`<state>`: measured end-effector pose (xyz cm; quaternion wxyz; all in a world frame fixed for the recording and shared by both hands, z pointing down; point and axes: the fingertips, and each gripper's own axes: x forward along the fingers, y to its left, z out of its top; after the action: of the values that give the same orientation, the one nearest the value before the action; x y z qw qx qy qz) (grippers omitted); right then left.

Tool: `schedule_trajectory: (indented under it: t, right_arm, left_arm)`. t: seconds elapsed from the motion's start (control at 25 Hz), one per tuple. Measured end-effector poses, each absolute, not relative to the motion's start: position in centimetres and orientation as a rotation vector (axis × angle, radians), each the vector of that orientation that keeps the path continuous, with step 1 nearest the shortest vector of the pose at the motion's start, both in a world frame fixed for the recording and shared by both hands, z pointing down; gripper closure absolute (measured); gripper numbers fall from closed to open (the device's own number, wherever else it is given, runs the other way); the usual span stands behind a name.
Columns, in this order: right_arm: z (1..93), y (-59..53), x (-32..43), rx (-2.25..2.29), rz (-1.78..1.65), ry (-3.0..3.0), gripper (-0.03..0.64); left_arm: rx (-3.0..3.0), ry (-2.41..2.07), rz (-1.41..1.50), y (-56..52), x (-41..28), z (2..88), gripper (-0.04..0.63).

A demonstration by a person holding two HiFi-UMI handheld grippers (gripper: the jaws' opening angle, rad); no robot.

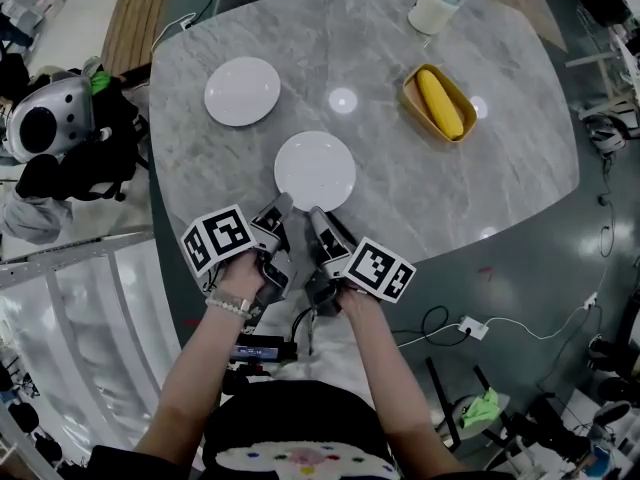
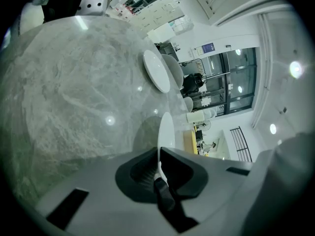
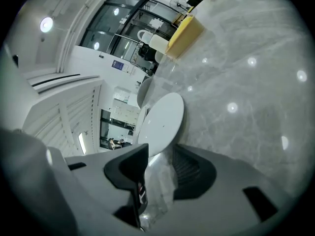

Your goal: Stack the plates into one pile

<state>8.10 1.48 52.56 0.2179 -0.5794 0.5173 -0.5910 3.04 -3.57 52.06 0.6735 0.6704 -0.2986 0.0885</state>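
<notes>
- The left gripper's (image 2: 159, 151) jaws are clenched on the rim of the near plate (image 1: 315, 170).
- The right gripper's (image 3: 161, 151) jaws are released, at that same rim.
- The far plate (image 1: 242, 91) lies on the surface (image 1: 420, 198) well apart from the near plate, so I judge no stacking is done yet.

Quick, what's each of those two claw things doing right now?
Left gripper: shut on the near plate, at its rim.
Right gripper: open, gripping nothing.
</notes>
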Motion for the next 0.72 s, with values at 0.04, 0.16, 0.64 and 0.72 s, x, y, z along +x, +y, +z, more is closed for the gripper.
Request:
schedule_trajectory:
  t: [0.04, 0.16, 0.64, 0.72]
  right_arm:
    - [52.6, 1.3, 8.2, -1.6, -1.633, 1.419, 0.469]
    - [52.6, 1.0, 8.7, -1.599, -1.625, 1.378, 0.492]
    - [53.1, 1.6, 9.5, -1.63, -1.602, 1.316, 0.549]
    - [53.0, 1.5, 9.5, -1.632, -1.604, 1.314, 0.551]
  left_arm:
    - [1.51, -0.674, 0.196, -3.5, 3.1, 52.0, 0.568]
    - [1.506, -0.676, 0.187, -3.4, 3.1, 51.9, 0.568]
    - [1.562, -0.653, 0.218, -3.0, 3.4, 52.7, 0.561]
    - [1.562, -0.65, 0.22, -3.0, 3.4, 52.8, 0.56]
